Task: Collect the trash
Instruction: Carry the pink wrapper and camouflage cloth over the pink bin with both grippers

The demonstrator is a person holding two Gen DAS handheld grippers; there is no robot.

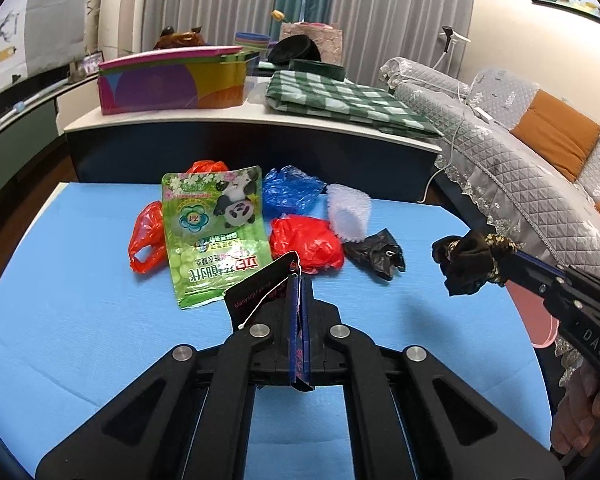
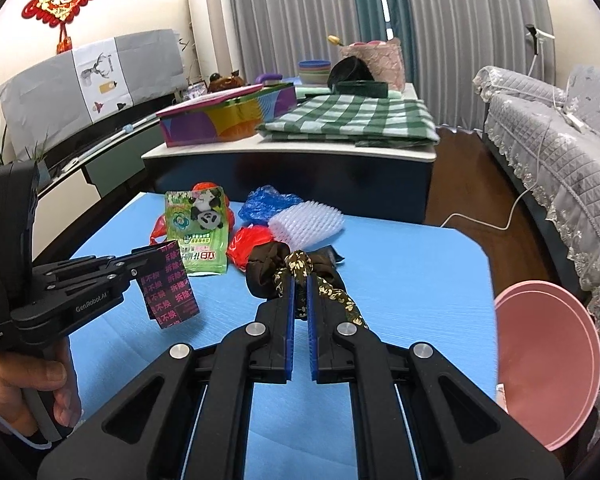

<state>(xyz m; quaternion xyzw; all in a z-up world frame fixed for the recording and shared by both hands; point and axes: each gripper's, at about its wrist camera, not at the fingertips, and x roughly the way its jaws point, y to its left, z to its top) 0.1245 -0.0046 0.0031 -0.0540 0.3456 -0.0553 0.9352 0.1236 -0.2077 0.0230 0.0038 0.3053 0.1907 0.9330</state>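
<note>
My left gripper [image 1: 299, 280] is shut on a black paper tag [image 1: 260, 286] with pink print and a white string, held above the blue table [image 1: 80, 320]. It also shows in the right wrist view [image 2: 150, 258] with the tag [image 2: 168, 288]. My right gripper [image 2: 300, 276] is shut on a dark brown cloth scrunchie with a floral ribbon [image 2: 276, 268], seen in the left wrist view [image 1: 472, 260] too. Trash lies on the table: a green panda pouch [image 1: 216, 232], red bags [image 1: 304, 244], a blue bag [image 1: 288, 188], a white foam net [image 1: 350, 212], a black bag [image 1: 376, 252].
A pink bin [image 2: 548, 364] stands beside the table's right edge, below table height. A low cabinet [image 1: 260, 148] behind the table carries a colourful box [image 1: 172, 80] and a green checked cloth [image 1: 340, 100]. A grey covered sofa [image 2: 560, 152] runs along the right.
</note>
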